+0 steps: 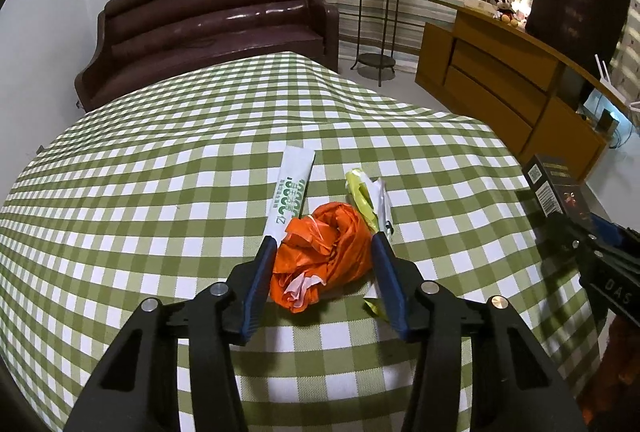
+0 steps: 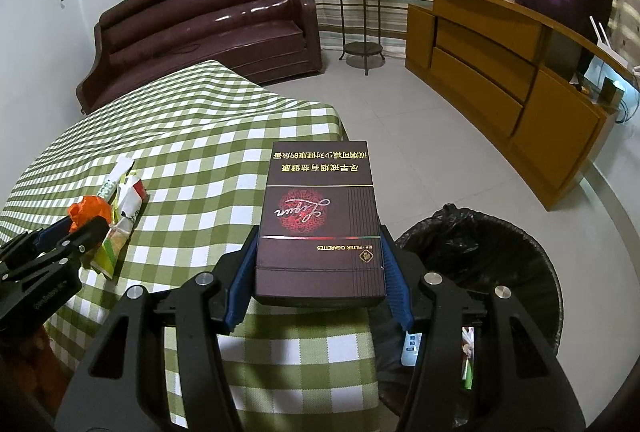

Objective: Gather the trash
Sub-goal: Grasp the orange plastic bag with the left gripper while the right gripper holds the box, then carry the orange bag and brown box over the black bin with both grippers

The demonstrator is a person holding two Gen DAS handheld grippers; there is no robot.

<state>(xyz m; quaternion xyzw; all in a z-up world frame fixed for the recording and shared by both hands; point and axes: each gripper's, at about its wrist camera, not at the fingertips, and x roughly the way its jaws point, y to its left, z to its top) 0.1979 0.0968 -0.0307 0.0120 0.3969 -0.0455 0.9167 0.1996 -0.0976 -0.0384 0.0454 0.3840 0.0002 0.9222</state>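
Printing on the dark maroon cardboard cigarette pack (image 2: 320, 224) reads "FILTER CIGARETTES" in gold near its closer end, a red cursive logo sits in a round red ornament at mid-face, and two lines of gold Chinese characters run across its far end, all upside down from the right wrist view. Its long axis runs straight away from the camera, along the fingers. The right claw (image 2: 320, 232) is clenched on the pack, blue pads pressed to both long sides, holding it over the worktop's (image 2: 200, 151) right edge, beside a round bin lined with a black plastic bag (image 2: 500, 252) on the grey tiled floor (image 2: 400, 111).

On the green-and-white checked cloth, near the worktop's right edge, lies a small heap of trash. A long white paper sleeve with green print (image 1: 292, 187) carries large green digits I cannot read surely; it points away toward the far edge. Touching its near end is a crumpled orange plastic bag (image 1: 320, 256), lying roughly lengthwise between the fingers. Behind and right of it sits a yellow-green and white wrapper (image 1: 368, 199).

The left claw (image 1: 324, 244) is half open around the orange bag, tips resting low at the cloth. Whether the pads press the bag I cannot tell; the left pad seems at its edge, and a narrow gap shows at the right.
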